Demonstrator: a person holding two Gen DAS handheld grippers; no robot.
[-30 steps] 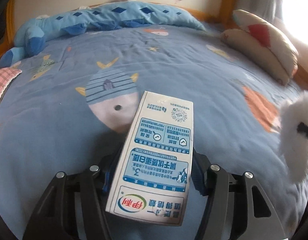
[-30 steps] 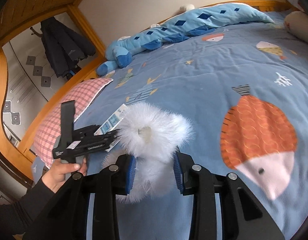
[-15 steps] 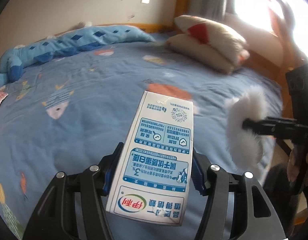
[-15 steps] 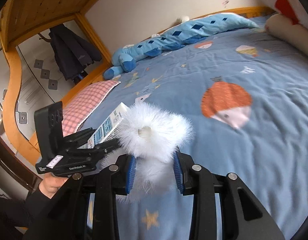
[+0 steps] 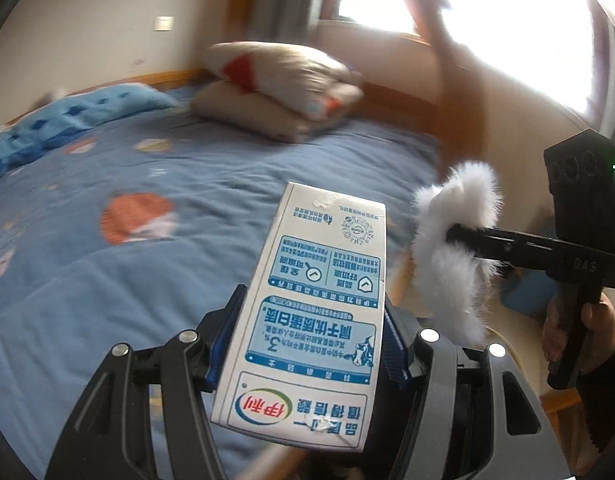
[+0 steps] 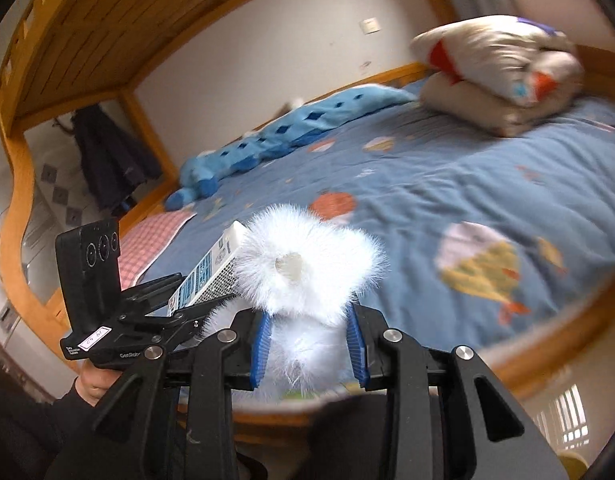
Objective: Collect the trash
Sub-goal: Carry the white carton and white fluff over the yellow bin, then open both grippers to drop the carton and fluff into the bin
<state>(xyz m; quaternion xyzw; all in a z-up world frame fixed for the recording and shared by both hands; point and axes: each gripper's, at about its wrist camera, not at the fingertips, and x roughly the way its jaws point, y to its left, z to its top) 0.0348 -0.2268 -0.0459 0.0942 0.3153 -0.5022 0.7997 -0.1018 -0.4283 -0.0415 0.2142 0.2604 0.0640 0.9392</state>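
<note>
Left hand-held gripper (image 5: pixel 307 344) clamps a milk carton (image 5: pixel 311 312) between its blue pads, the carton sticking out forward above the bed (image 5: pixel 127 280). Right hand-held gripper (image 6: pixel 307 344) pinches a white fluffy ball (image 6: pixel 303 272) just beside the carton. Folded pillows (image 6: pixel 503 72) lie at the bed's far end.

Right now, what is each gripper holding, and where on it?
The left gripper clamps a milk carton across its lower sides. The right gripper pinches a white fluffy thing at its lower middle.
</note>
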